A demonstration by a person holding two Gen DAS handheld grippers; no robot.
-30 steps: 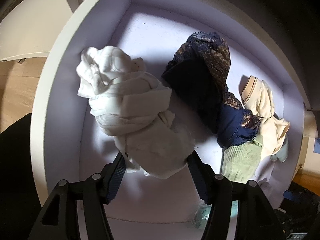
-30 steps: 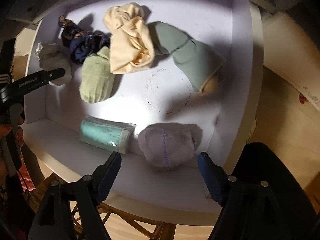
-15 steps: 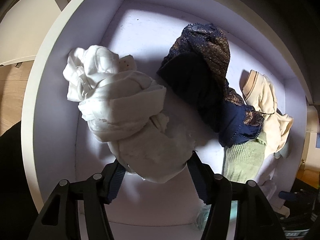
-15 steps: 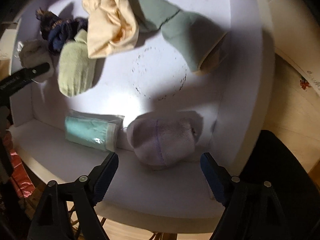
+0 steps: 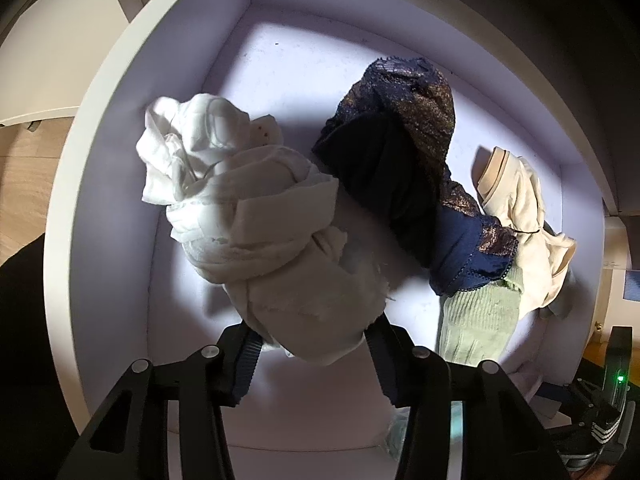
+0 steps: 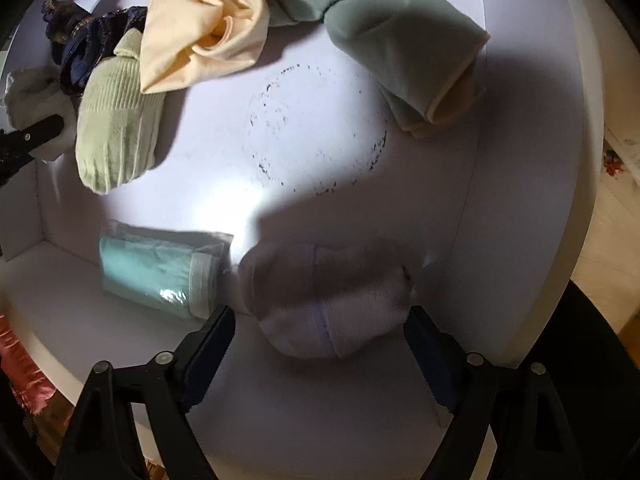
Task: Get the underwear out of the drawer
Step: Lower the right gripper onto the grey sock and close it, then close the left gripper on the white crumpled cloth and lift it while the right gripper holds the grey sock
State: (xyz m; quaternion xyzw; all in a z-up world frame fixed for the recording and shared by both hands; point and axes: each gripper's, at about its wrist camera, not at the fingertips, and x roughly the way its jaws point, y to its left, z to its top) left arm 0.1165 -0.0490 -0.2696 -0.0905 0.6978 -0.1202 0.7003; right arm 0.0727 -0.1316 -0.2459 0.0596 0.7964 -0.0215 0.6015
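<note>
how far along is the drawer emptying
Done: nothing visibly out; the navy lace, cream and green pieces lie in the drawer. In hand: left gripper closing on the white bundle; open right gripper straddles the pale roll. Left: lifting everything out.

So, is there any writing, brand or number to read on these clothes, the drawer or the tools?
No text can be read anywhere.
Clear packet in the drawer: no legible label.
Black device with a green light: nothing legible.
</note>
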